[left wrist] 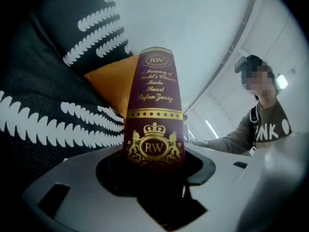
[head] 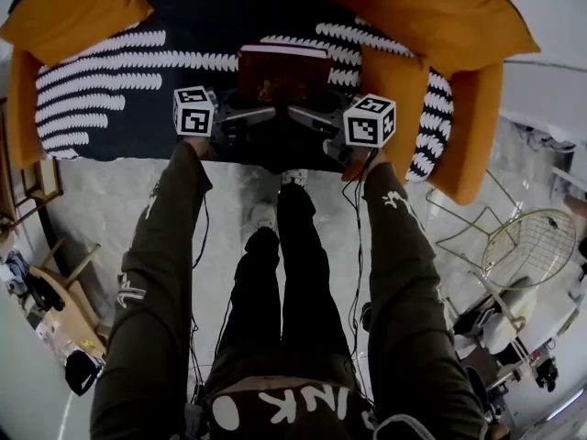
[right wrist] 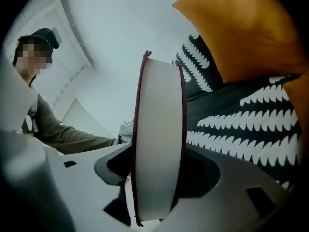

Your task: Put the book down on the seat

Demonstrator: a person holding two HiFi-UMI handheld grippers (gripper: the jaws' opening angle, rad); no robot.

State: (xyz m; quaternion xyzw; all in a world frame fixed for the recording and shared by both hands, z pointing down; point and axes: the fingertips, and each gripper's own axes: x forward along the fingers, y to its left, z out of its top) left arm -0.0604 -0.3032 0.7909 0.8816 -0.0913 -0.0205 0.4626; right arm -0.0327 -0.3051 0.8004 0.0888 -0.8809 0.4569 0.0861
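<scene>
A dark red book (head: 282, 73) with gold print is held over the front part of the seat (head: 119, 99), a black cushion with white leaf stripes. My left gripper (head: 249, 115) is shut on the spine side; the spine (left wrist: 154, 115) rises straight out of its jaws (left wrist: 154, 170). My right gripper (head: 310, 117) is shut on the opposite side, where the white page edge (right wrist: 159, 129) stands between its jaws (right wrist: 157, 180). Whether the book touches the seat I cannot tell.
Orange cushions (head: 73, 7) (head: 431, 7) lie at the back of the seat, with an orange armrest (head: 472, 126) on the right. A wire chair (head: 527, 246) stands at the right, wooden furniture (head: 55, 301) at the left. The person's legs (head: 275, 273) stand on the pale floor.
</scene>
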